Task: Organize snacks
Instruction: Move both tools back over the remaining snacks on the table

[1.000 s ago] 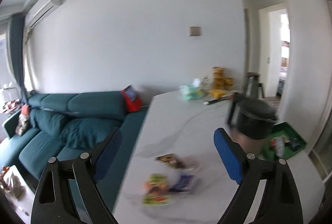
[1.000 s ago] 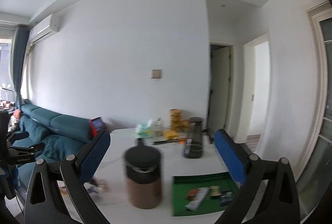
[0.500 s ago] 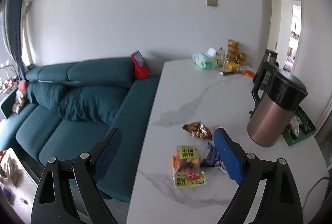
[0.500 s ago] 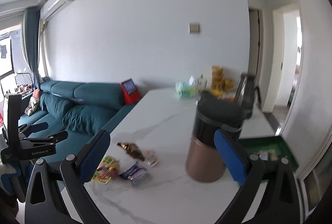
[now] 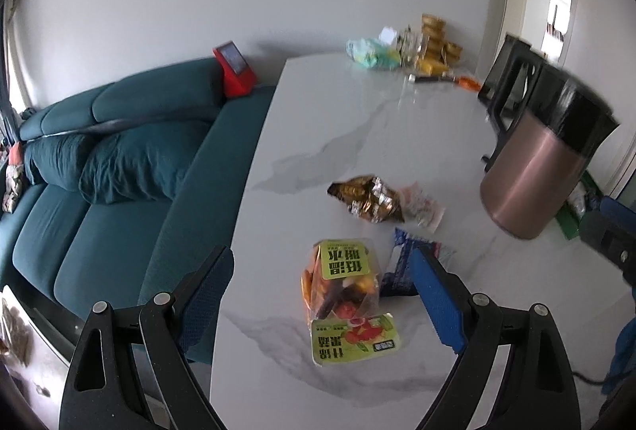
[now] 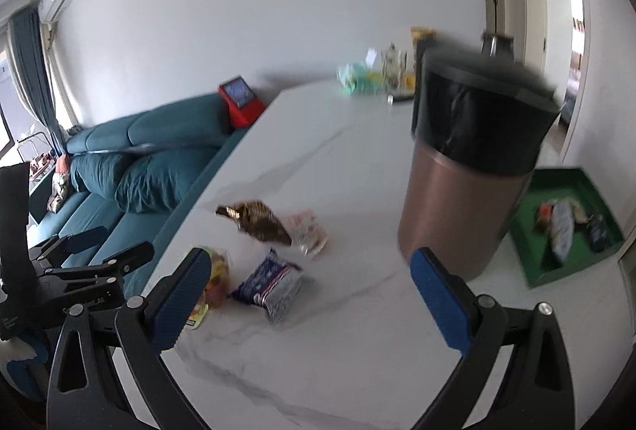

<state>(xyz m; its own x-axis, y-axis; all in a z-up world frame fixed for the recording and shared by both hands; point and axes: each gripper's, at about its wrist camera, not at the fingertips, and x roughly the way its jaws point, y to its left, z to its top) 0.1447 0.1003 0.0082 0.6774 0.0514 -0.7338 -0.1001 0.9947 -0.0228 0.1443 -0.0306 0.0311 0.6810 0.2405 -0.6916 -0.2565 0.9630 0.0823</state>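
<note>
Lying loose on the white marble counter (image 5: 357,135) were four snack packets — a green-labelled clear bag (image 5: 346,294), a blue wrapper (image 6: 270,281), a gold foil pack (image 5: 367,199) and a small clear sachet (image 5: 421,207). Both tools, left tool (image 5: 322,294) and right tool (image 6: 310,294), hung spread wide and empty above them. The packets looked light, crinkly and slippery — likely best pinched across a flat sealed edge, with the green tray (image 6: 592,187) behind the copper kettle (image 6: 469,175) the probable destination.

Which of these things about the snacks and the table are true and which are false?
1. Both tools, the left tool and the right tool, are open and empty. True.
2. The green tray has no snacks in it. False: several packets already lie inside.
3. The gold foil packet lies on the white marble table. True.
4. The copper kettle is tipped on its side. False: it stands upright.
5. The sofa is red. False: it is teal.
</note>
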